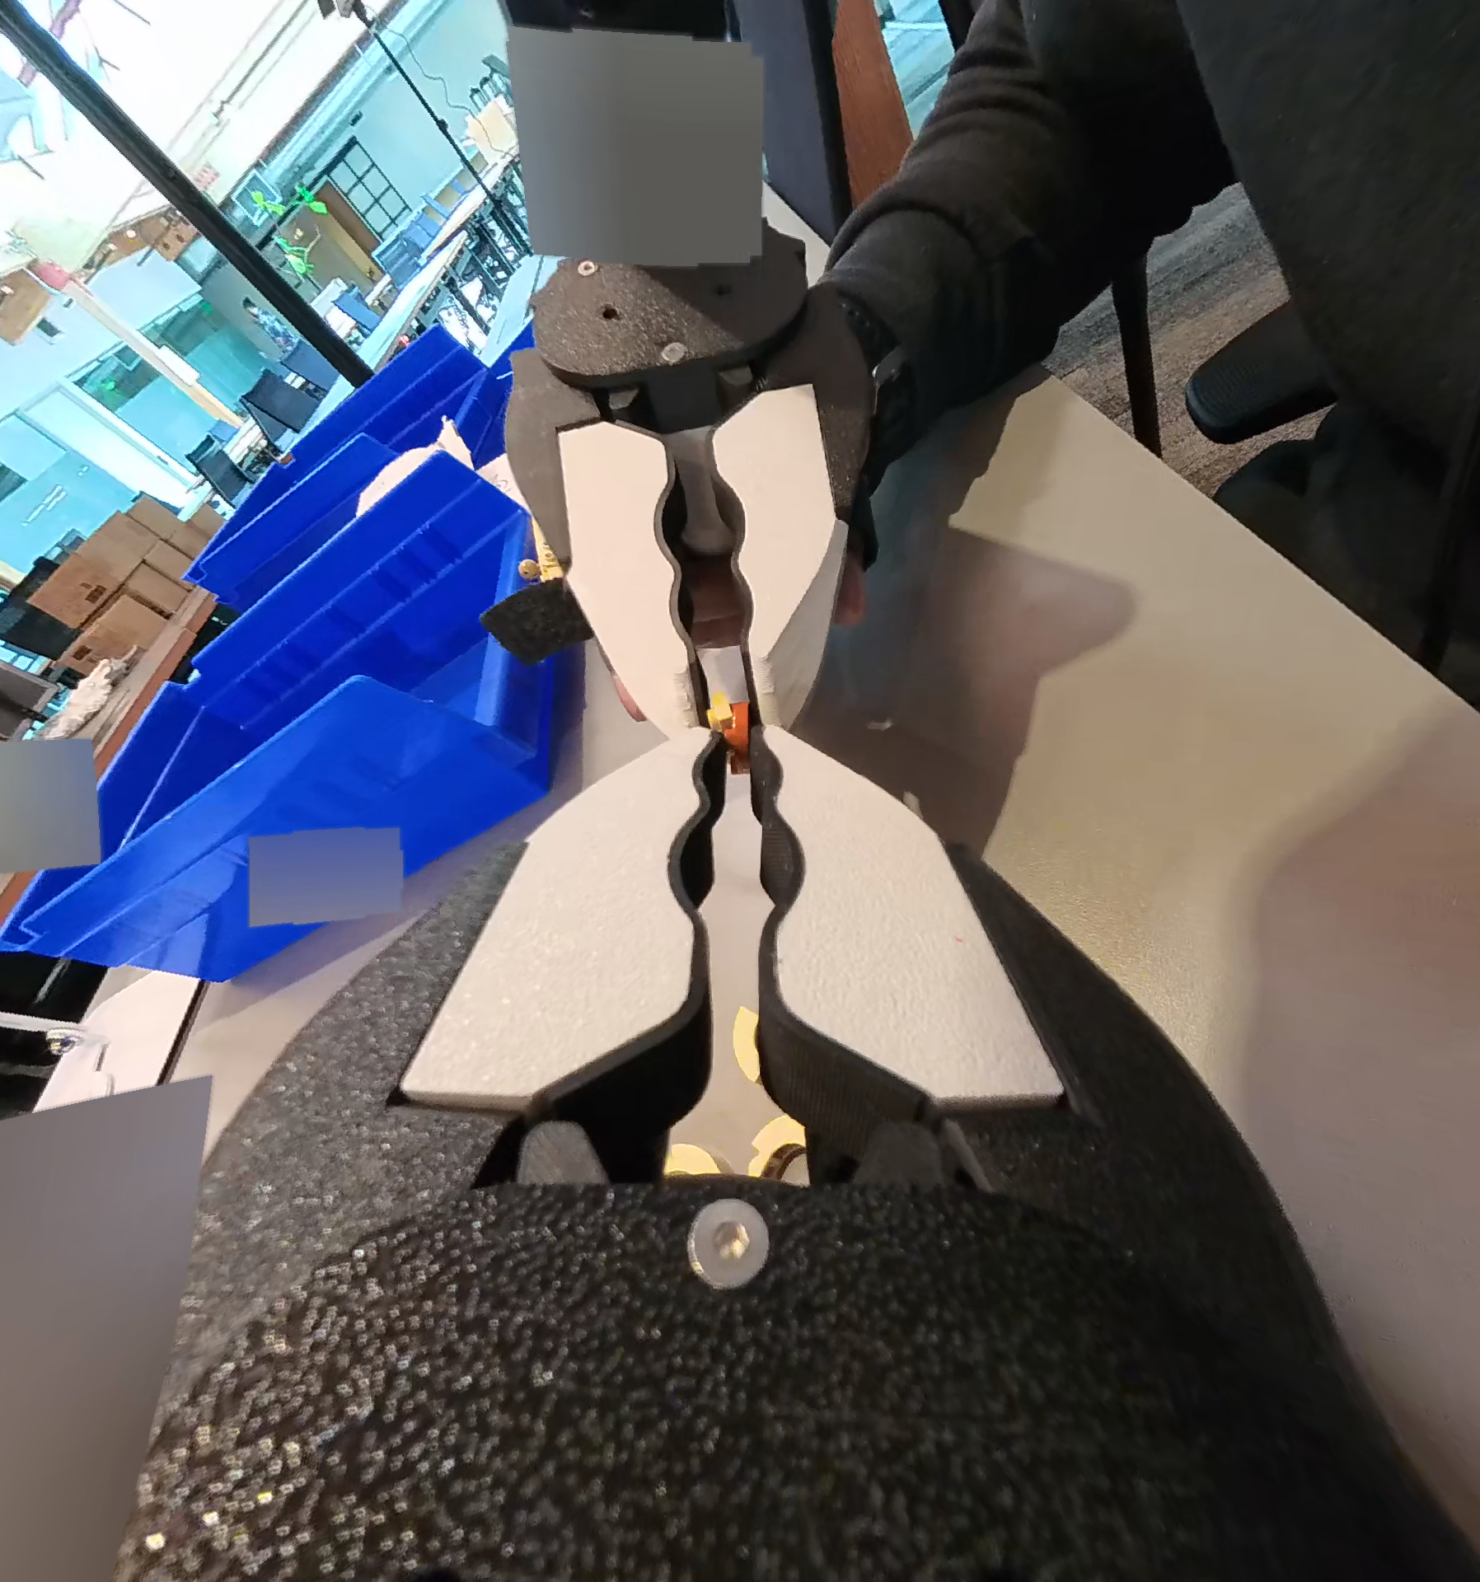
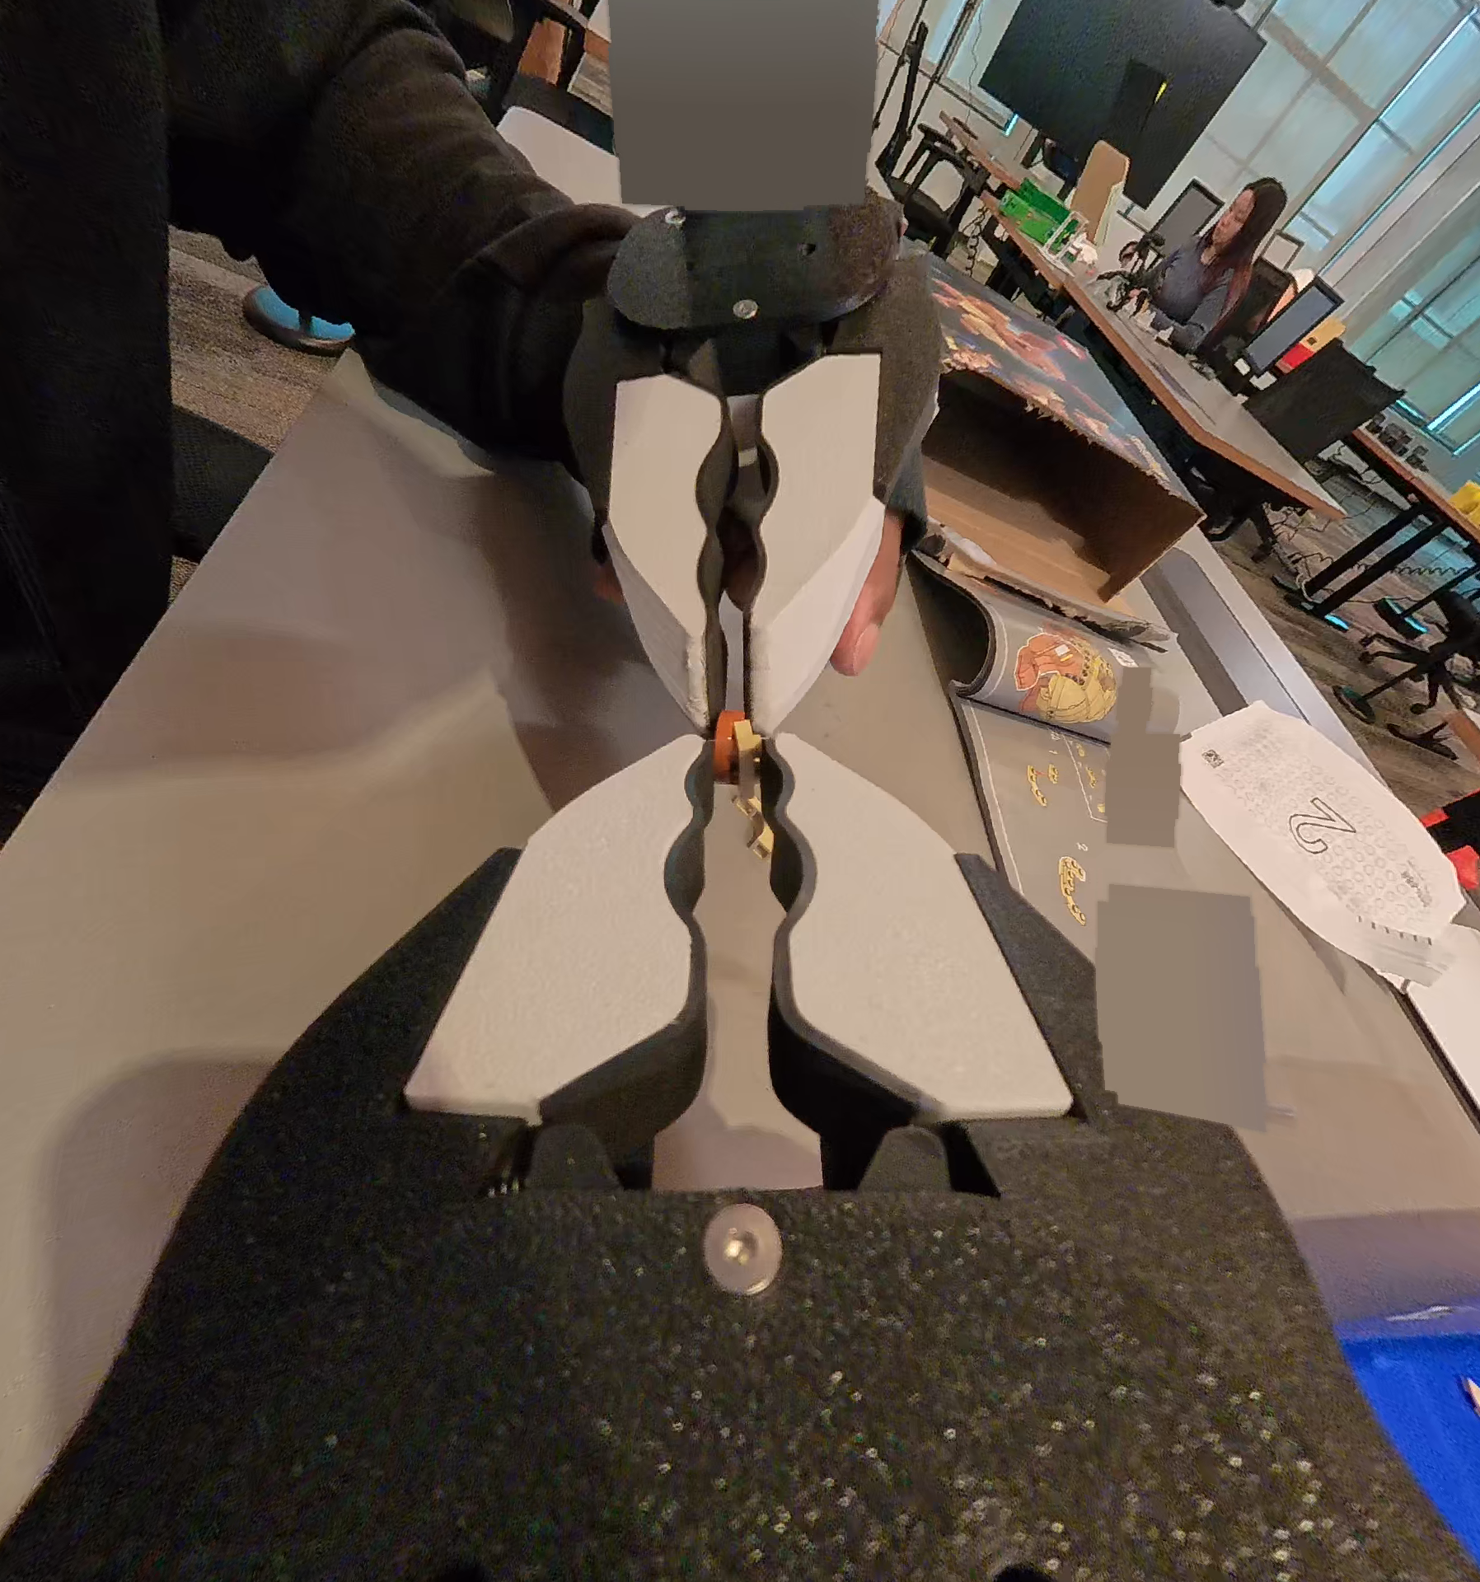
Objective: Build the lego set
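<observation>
Your two tongs meet tip to tip above the pale desk (image 2: 206,770), each pointing at the other. Your right tongs (image 2: 741,770) are clamped on a small assembly of toy bricks: an orange round piece (image 2: 725,746) with a tan, stepped piece (image 2: 754,822) fixed to it, the tan part running back between the fingers. Your left tongs (image 1: 732,758) are nearly together and pinch the same orange round piece (image 1: 737,740) from the other side, a small yellow bit (image 1: 719,709) just beyond it. Blue bins (image 1: 334,685) stand to one side of the grippers; an open instruction booklet (image 2: 1053,770) and a printed white sheet (image 2: 1319,822) lie on the other.
</observation>
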`<state>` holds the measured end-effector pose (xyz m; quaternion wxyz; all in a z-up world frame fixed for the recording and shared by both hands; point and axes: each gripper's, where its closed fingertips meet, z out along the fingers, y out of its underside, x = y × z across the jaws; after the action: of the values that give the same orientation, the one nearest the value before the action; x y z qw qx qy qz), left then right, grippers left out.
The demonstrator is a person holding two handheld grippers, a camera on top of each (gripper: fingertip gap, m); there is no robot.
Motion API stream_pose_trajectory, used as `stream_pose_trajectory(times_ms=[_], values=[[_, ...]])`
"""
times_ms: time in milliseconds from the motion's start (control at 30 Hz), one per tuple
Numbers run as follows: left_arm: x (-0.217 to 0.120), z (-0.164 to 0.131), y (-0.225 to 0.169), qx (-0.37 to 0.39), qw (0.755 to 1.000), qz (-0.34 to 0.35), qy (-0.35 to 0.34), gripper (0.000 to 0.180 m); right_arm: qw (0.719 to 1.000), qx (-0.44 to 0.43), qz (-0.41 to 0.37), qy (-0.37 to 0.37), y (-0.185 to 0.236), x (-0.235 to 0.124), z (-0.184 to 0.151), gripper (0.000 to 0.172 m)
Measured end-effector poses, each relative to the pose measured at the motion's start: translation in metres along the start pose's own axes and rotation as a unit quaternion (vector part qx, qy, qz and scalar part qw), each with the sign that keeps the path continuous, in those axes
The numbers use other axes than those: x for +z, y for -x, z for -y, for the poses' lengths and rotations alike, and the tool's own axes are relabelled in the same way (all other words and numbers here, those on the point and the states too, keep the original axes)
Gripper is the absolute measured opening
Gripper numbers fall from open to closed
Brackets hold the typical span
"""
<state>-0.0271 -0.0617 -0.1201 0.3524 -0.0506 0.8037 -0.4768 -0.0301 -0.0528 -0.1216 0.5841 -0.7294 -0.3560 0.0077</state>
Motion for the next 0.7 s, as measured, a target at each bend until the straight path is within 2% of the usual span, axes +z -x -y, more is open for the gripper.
stream_pose_trajectory(times_ms=[700], values=[[0.0004, 0.0061, 0.0099, -0.061, 0.997, 0.033, -0.041, 0.004, 0.999, -0.023, -0.039, 0.003, -0.0096, -0.0060, 0.0049, 0.008]])
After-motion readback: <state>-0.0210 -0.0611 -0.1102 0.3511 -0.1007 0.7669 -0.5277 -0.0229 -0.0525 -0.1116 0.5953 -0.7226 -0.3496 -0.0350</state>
